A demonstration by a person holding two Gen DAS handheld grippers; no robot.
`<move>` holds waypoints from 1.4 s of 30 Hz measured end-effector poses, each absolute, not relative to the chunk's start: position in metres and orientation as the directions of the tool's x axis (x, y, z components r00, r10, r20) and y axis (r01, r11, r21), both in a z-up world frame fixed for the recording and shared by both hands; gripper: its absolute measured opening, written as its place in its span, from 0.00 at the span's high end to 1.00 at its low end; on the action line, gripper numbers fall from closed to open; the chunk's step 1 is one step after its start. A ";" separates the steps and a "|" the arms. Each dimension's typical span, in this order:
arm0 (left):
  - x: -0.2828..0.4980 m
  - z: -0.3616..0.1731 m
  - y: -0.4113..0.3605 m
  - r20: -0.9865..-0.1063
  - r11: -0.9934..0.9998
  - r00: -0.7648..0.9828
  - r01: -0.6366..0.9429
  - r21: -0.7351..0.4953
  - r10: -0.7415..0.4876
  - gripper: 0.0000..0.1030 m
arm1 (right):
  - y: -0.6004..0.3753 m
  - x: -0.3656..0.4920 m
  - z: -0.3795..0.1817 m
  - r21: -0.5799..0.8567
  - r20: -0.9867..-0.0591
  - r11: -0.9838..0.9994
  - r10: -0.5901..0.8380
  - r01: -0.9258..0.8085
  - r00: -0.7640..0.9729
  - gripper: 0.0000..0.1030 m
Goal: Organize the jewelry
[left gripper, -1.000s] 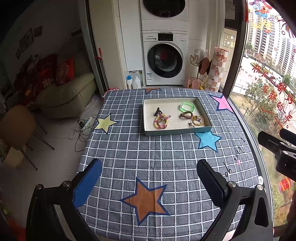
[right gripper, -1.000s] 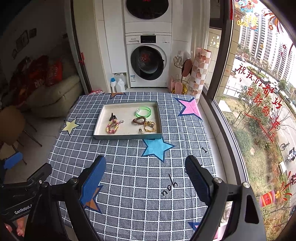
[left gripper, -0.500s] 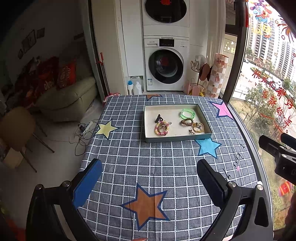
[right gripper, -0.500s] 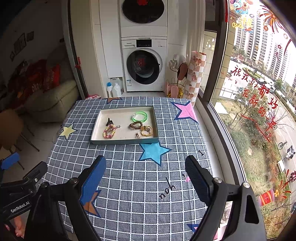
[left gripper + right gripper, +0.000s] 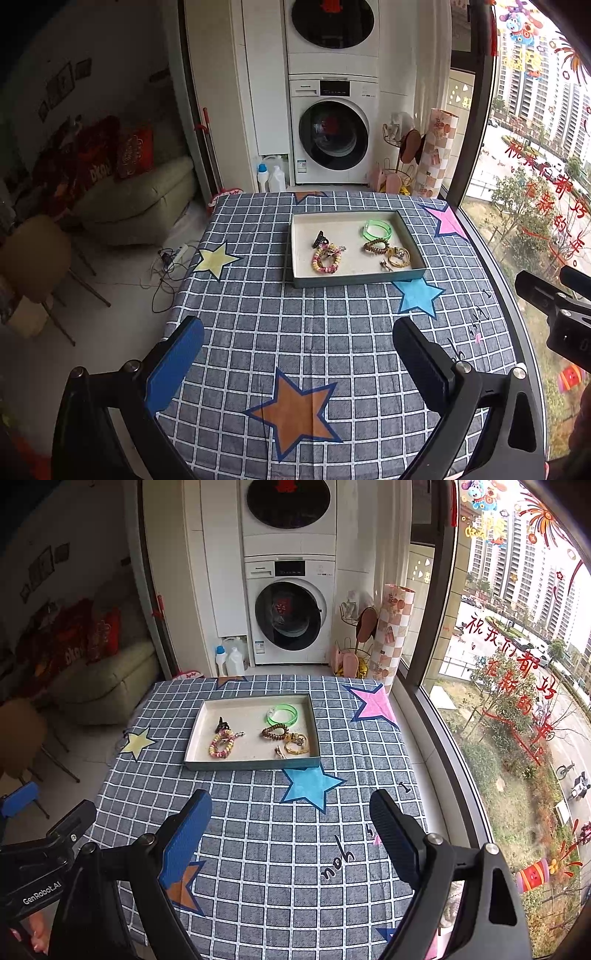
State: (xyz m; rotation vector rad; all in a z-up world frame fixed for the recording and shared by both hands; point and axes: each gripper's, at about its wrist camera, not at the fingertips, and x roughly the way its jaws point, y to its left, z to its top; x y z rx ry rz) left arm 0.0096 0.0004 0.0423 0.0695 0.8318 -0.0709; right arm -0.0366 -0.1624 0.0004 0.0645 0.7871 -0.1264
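A shallow grey tray [image 5: 306, 282] [image 5: 251, 765] sits on the far half of the checked tablecloth. Inside lie a green bangle [image 5: 376, 229] [image 5: 282, 714], a brown coil hair tie [image 5: 376, 245] [image 5: 275, 732], a gold bracelet [image 5: 399, 257] [image 5: 296, 746], a pink and yellow bracelet [image 5: 325, 260] [image 5: 221, 746] and a small dark claw clip [image 5: 320, 238] [image 5: 221, 723]. My left gripper [image 5: 297, 341] and my right gripper [image 5: 290, 812] both hover over the near part of the table, well short of the tray. Both are open with nothing between their fingers.
The table [image 5: 277, 849] has coloured star patches and ends at a big window [image 5: 517, 664] on the right. A stacked washer and dryer [image 5: 332, 129] stand behind it. A sofa [image 5: 129, 199] and a chair [image 5: 33, 258] are on the left floor.
The picture has drifted slightly, so the tray now sits a little lower in both views. Both grippers stay open and nothing in the tray has moved.
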 end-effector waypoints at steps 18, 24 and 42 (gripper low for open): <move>0.008 0.042 -0.001 -0.742 0.995 0.669 0.096 0.032 -0.041 0.00 | -0.160 -0.037 0.000 0.014 -0.710 0.991 -0.085 0.134 0.699 0.13; 0.007 0.042 -0.001 -0.745 0.995 0.665 0.098 0.029 -0.044 0.00 | -0.157 -0.038 -0.001 0.015 -0.711 0.991 -0.082 0.132 0.699 0.13; 0.007 0.040 -0.002 -0.750 0.994 0.660 0.104 0.026 -0.049 0.00 | -0.156 -0.039 -0.001 0.016 -0.712 0.991 -0.081 0.132 0.698 0.13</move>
